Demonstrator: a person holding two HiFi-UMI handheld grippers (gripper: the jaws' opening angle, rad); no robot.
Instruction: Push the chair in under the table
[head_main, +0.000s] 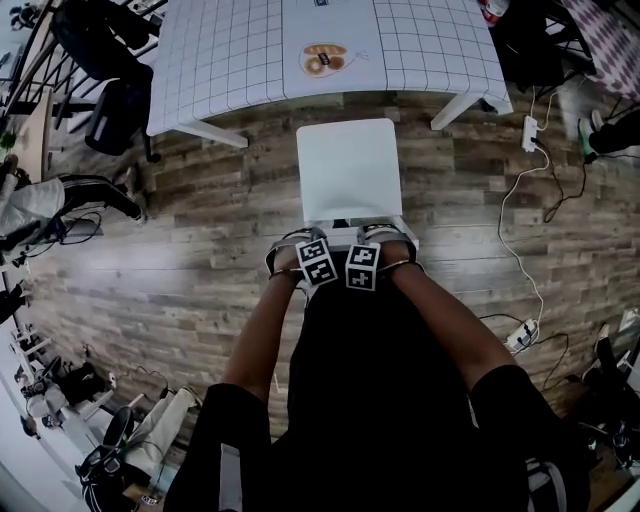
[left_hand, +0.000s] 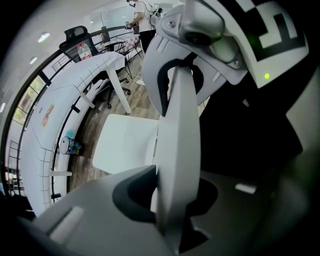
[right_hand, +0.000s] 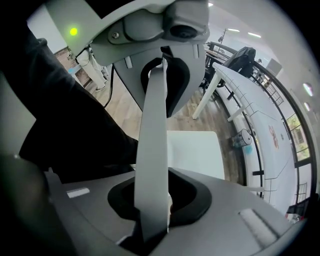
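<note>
A white chair stands on the wood floor, its seat (head_main: 348, 165) just short of the table (head_main: 230, 60) with the grid-pattern cloth. Both grippers point down at the top of the chair's backrest, side by side. My left gripper (head_main: 312, 250) is shut on the backrest (left_hand: 180, 140), which runs edge-on between its jaws. My right gripper (head_main: 368, 252) grips the same backrest (right_hand: 152, 140) the same way. The seat (left_hand: 125, 142) (right_hand: 197, 152) lies beyond the jaws, towards the table. The fingertips are hidden under the marker cubes in the head view.
The table's white legs (head_main: 210, 132) (head_main: 455, 108) stand either side of the chair's front. A black office chair (head_main: 110, 100) is at the far left. A power strip (head_main: 529, 133) and white cables trail over the floor on the right. A plate (head_main: 324, 58) lies on the table.
</note>
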